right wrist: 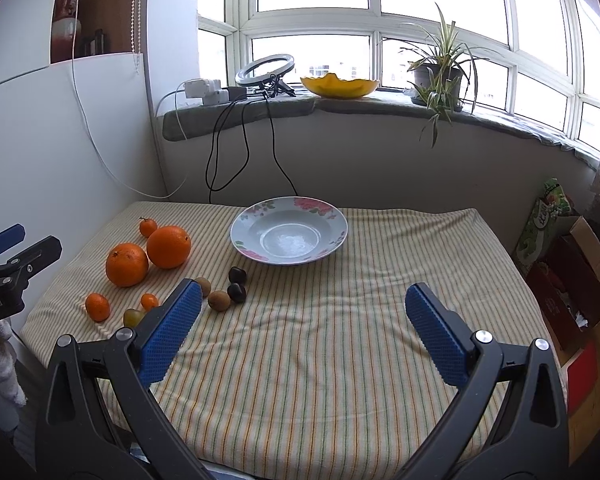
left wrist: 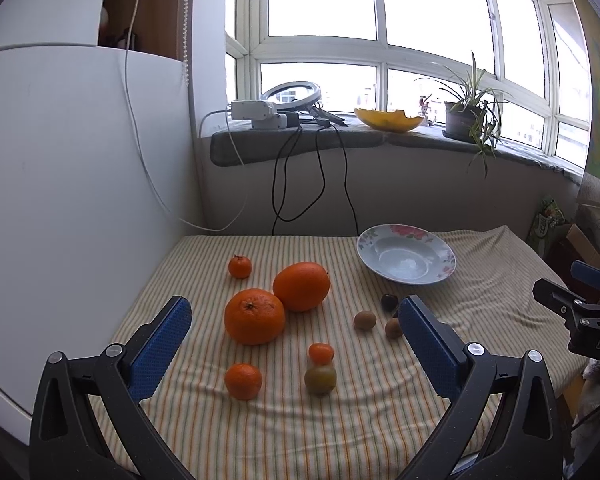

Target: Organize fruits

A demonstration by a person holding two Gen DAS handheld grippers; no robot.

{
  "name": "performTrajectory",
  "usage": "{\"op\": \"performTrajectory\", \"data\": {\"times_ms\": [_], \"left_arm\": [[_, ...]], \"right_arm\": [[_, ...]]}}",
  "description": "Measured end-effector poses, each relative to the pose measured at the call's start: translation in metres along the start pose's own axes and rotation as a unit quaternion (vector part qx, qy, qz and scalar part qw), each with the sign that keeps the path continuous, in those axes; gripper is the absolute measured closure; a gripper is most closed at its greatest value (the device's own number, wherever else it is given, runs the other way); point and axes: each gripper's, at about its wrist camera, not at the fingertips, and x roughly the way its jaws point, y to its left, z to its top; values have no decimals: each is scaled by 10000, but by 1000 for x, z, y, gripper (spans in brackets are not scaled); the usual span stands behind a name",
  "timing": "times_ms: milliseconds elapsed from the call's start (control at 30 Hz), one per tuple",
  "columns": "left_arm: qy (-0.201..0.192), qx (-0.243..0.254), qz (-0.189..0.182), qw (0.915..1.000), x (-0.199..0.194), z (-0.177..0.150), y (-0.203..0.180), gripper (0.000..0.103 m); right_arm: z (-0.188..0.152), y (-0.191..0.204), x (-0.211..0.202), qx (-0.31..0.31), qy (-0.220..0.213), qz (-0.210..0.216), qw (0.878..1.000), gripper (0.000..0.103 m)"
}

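Both sets of jaws are standing spread wide and holding nothing: left gripper (left wrist: 296,328) is hanging above the striped cloth-covered table (left wrist: 340,420) with the fruit cluster showing in its gap, and right gripper (right wrist: 302,316) is hovering over bare cloth, touching nothing. Judging by the layout, sorting is not started yet: the shallow white plate with pink floral rim (right wrist: 244,236) is sitting empty, beyond and between the right jaws, while every fruit is lying on the cloth. Two big round oranges (left wrist: 254,316) are touching each other between the left jaws; three small tangerines (left wrist: 243,381), one greenish round fruit (left wrist: 320,378), two brown kiwis (right wrist: 219,300) and two dark plums (right wrist: 237,275) are sitting just beside the right gripper's left finger. Next move probably calls for lowering the left gripper around the nearer orange, closing gently, since it will likely roll.
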Motion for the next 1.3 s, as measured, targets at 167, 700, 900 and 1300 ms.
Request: {"op": "performTrajectory", "data": {"times_ms": [167,700,900,1300], "left_arm": [[32,-10,-19,10000,4,1,1,0],[356,-271,-102,9989,31,-6,31,8],[601,-492,-270,9966,50,-11,53,14],[1237,-972,-772,9845,99,-24,93,30]], "right_arm": [[1,0,3,-20,19,17,10000,0],[10,17,33,-168,237,517,9982,0],[17,36,55,-250,447,1039,9933,0],[27,96,131,-208,1504,2236,9628,16]]}}
